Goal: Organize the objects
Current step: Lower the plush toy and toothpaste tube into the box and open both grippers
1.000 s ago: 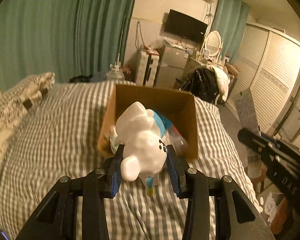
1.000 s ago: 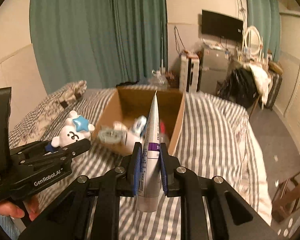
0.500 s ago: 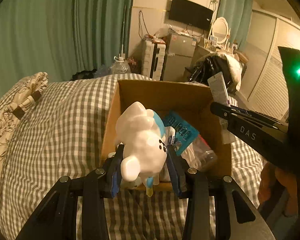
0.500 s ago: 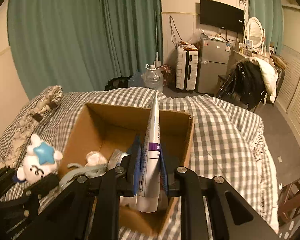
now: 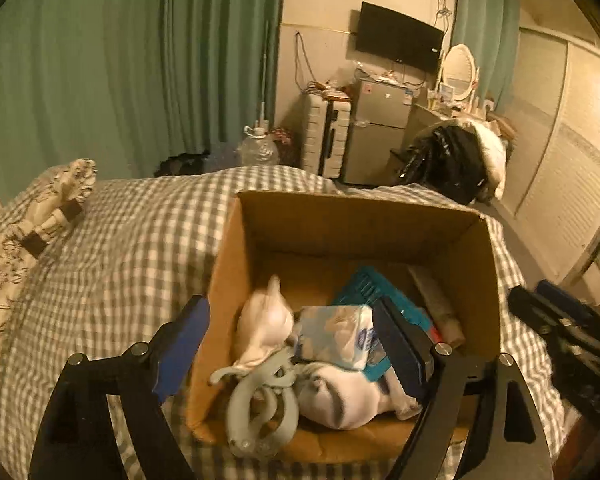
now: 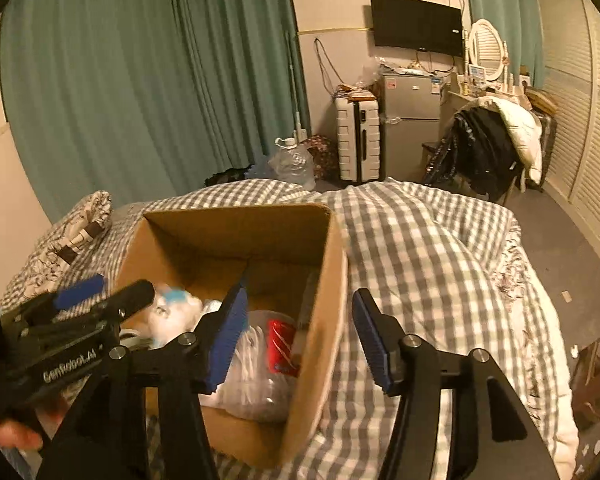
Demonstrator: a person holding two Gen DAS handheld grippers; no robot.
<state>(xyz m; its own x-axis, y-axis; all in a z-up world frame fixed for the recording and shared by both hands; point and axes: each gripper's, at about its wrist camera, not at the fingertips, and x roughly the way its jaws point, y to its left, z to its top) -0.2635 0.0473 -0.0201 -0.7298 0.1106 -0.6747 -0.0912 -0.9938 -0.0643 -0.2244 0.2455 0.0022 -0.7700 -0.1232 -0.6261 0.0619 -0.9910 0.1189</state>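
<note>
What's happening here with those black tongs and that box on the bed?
A person is tidying loose things into a cardboard box on the bed. Both tongs, left and right, hang open and empty over it. A white plush toy lies inside with a tissue pack and other bits.

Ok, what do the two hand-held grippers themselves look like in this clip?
Both are the same build: black angular frames with triangular cut-outs, silver round screws at the joints, and blue ribbed pads lining the fingers. The left hand-held gripper carries white "GenRobot.AI" lettering along its side, readable in the right wrist view. The right hand-held gripper shows no lettering here. No cables or sleeves are visible.
</note>
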